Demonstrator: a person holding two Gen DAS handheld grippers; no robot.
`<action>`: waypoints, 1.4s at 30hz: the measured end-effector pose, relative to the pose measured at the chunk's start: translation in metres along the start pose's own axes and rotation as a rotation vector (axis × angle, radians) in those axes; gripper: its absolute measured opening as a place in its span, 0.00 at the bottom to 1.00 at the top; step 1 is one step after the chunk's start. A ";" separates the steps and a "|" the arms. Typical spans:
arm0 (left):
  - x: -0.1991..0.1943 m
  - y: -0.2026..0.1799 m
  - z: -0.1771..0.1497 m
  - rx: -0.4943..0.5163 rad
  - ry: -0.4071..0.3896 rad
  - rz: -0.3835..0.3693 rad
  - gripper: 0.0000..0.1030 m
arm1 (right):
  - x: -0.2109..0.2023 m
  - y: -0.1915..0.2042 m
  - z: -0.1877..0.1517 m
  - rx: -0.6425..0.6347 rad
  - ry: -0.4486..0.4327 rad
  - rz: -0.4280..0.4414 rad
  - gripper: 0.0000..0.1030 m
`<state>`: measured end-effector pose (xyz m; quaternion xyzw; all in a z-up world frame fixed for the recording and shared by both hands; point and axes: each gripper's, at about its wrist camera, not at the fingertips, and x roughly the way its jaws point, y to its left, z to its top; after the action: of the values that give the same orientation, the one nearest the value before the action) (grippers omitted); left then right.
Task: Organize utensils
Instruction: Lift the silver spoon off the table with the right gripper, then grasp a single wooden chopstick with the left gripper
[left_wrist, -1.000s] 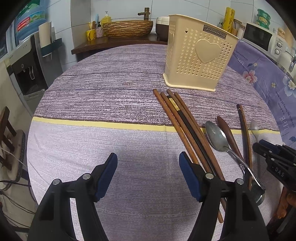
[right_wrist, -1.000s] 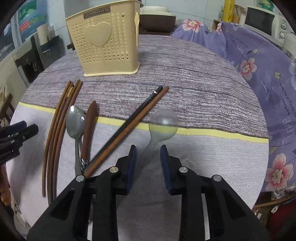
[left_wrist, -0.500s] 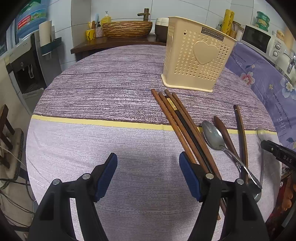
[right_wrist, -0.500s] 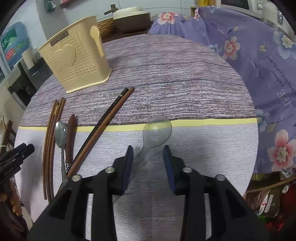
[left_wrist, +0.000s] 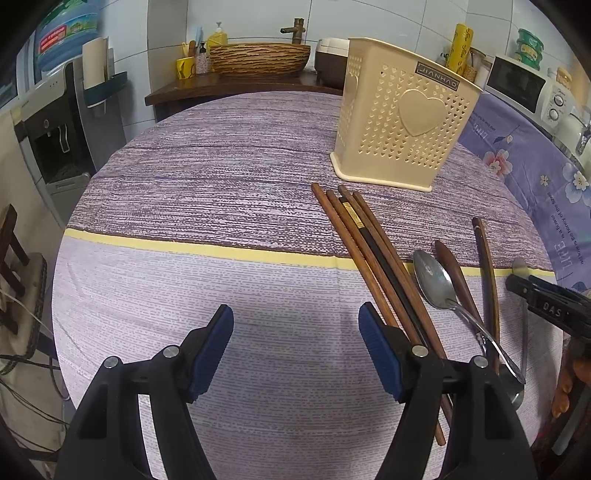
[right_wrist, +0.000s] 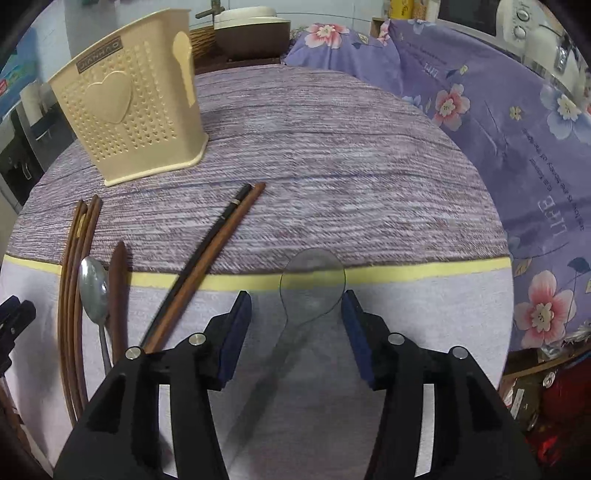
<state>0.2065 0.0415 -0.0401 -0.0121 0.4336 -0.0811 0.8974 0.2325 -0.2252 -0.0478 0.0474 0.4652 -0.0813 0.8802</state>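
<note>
The right gripper (right_wrist: 297, 332) is opening its jaws around a clear spoon (right_wrist: 312, 286), pads seemingly off it. The spoon lies flat on the tablecloth (right_wrist: 332, 177), bowl pointing away, handle running back underneath. The left gripper (left_wrist: 295, 350) hangs apart, empty.

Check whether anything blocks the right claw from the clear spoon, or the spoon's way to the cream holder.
Nothing blocks the opening right claw; the clear spoon lies between its fingers, untouched. Toward the cream holder, the chopstick pair lies flat across the straight path, so lifting over clears it.
</note>
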 end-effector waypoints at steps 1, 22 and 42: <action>0.000 0.001 0.000 -0.001 0.002 -0.001 0.68 | 0.002 0.003 0.002 -0.003 -0.004 0.009 0.50; 0.008 0.000 0.011 -0.001 0.013 0.010 0.68 | 0.007 0.024 0.011 -0.028 -0.037 0.004 0.35; 0.040 -0.028 0.038 0.011 0.089 0.093 0.48 | 0.007 0.019 0.009 -0.066 -0.056 0.056 0.35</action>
<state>0.2568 0.0059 -0.0448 0.0164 0.4725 -0.0424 0.8802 0.2470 -0.2085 -0.0482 0.0293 0.4414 -0.0426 0.8958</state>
